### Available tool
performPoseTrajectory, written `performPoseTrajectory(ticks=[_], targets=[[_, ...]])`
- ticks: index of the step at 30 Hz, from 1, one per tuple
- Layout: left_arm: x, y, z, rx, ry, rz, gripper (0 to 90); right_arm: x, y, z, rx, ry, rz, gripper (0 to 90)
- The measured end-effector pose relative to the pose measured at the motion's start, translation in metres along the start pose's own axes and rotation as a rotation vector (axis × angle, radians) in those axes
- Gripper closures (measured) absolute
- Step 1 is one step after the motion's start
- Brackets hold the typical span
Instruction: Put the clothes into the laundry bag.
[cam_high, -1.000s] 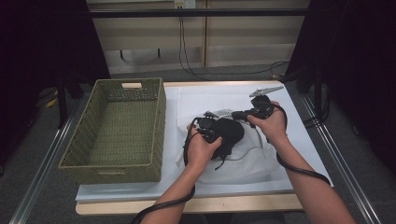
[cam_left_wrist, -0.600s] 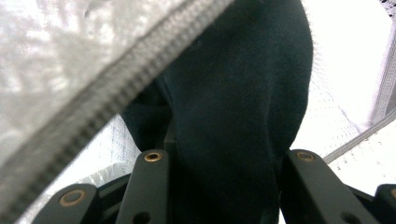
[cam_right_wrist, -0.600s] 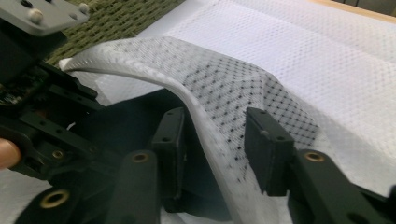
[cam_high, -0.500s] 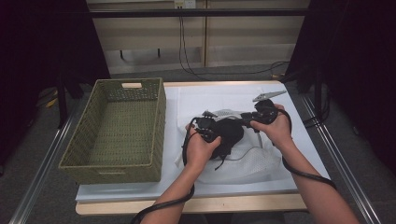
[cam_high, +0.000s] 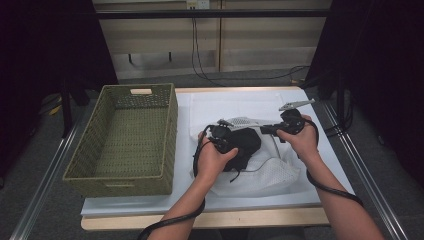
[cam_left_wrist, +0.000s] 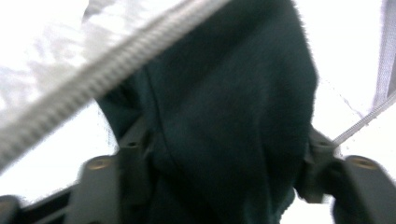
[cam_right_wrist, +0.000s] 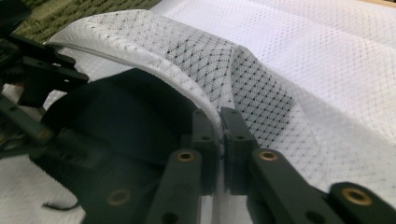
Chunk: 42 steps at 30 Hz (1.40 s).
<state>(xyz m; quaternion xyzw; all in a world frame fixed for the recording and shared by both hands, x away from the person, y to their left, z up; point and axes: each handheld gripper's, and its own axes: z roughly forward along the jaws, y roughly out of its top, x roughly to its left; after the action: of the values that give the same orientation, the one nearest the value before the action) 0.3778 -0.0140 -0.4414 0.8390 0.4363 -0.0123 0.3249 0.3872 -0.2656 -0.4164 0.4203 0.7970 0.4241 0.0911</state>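
Fingers first: right gripper (cam_high: 264, 129), high view, has its jaws pinched together on the rim of the white mesh bag (cam_high: 272, 172); its jaws have just been closing, with the rim between them. Left gripper (cam_high: 231, 145) sits over the dark garment (cam_high: 247, 145) at the bag's mouth, jaws have just been opening, with dark cloth between them. Bag lies on the white table cover (cam_high: 220, 107), just right of the green woven basket (cam_high: 125, 135).

Left gripper view: both black jaws stand apart at bottom left and right, dark garment (cam_left_wrist: 224, 112) bunched between them and against their inner faces; cannot tell whether the pads still press. Bag's zipper edge (cam_left_wrist: 93, 81) runs diagonally above the cloth.

Right gripper view: fingers (cam_right_wrist: 205, 135) nearly together, clamping the bag's piped rim (cam_right_wrist: 154, 70); mesh bag (cam_right_wrist: 289, 93) lifted into an arch over the dark garment (cam_right_wrist: 116, 116). Left gripper (cam_right_wrist: 35, 79) visible at far left beside the garment
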Motion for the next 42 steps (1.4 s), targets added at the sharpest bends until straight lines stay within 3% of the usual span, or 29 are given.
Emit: performPoseTrajectory(ticks=[3,8,11,17,21,23,24,26,28,31,33,34,42], targets=[[-0.003,-0.001,-0.004,-0.004,0.027,0.044,19.0,0.001,0.002,0.006,0.012,0.02,0.01,90.0],[-0.005,-0.005,-0.006,0.013,0.051,0.066,11.3,0.003,0.007,0.007,-0.001,0.018,0.012,90.0],[-0.006,-0.008,-0.004,0.037,0.062,0.095,10.7,0.001,0.009,0.008,0.001,0.019,0.014,90.0],[-0.007,-0.012,0.002,0.05,0.071,0.103,9.1,-0.004,0.011,0.015,0.004,0.014,0.017,90.0],[-0.008,-0.017,0.008,0.068,0.067,0.104,9.1,-0.005,0.012,0.018,0.006,0.039,0.037,90.0],[-0.008,-0.017,0.01,0.09,0.061,0.128,14.6,-0.006,0.013,0.017,0.002,0.042,0.032,90.0],[-0.011,-0.018,0.011,0.071,0.049,0.095,21.7,-0.006,0.013,0.017,-0.001,0.043,0.032,90.0],[-0.013,-0.017,0.011,0.103,0.056,0.113,32.6,-0.006,0.012,0.016,-0.001,0.044,0.043,90.0],[-0.015,-0.015,0.011,0.106,0.037,0.084,49.3,-0.005,0.012,0.016,0.004,0.051,0.045,90.0],[-0.017,-0.013,0.01,0.123,0.031,0.056,62.4,-0.005,0.011,0.016,0.0,0.054,0.044,90.0],[-0.018,-0.013,0.01,0.118,0.026,0.05,65.8,-0.005,0.011,0.015,0.002,0.054,0.05,90.0],[-0.017,-0.012,0.008,0.111,0.0,0.048,67.3,-0.004,0.01,0.015,0.001,0.057,0.049,90.0],[-0.016,-0.003,-0.003,0.031,0.0,0.001,68.4,-0.004,0.011,0.012,-0.009,0.061,0.05,90.0]])
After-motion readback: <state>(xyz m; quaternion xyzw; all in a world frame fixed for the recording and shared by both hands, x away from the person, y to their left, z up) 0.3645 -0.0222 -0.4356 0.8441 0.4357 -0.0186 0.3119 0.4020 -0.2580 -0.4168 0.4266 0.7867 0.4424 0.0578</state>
